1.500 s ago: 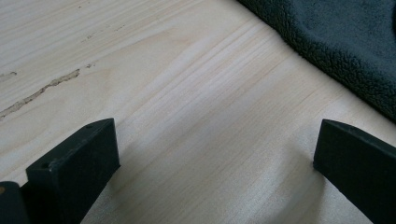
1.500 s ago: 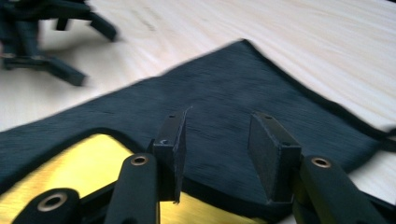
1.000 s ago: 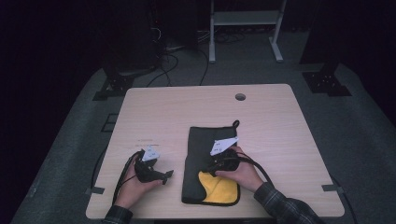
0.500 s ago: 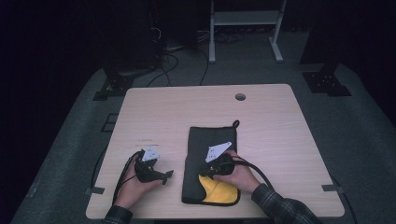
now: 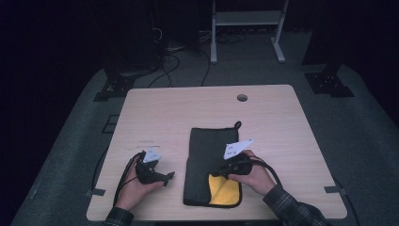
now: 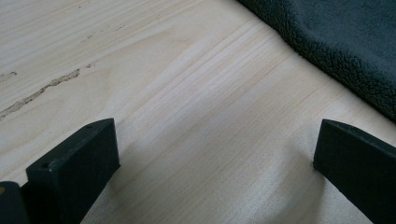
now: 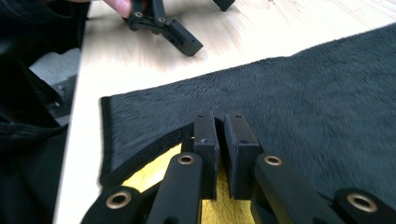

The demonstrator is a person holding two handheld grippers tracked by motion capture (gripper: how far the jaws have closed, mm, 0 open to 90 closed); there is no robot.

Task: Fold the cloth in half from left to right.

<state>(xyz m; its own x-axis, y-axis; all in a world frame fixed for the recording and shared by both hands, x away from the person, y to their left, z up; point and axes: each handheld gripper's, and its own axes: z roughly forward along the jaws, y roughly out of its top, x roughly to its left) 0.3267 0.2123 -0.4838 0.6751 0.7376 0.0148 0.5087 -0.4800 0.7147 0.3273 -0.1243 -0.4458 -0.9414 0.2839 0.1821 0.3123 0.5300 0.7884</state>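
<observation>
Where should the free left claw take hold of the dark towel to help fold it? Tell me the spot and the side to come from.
Grip the towel by its near left corner, coming in low from the towel's left, where the left claw sits open on the table. That edge lies flat and free, while the right claw already pinches the turned-up yellow corner.

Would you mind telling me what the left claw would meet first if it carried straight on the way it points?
Probably the dark cloth: the left claw is open over bare table, and the cloth's edge lies ahead, though depth is hard to judge.
</observation>
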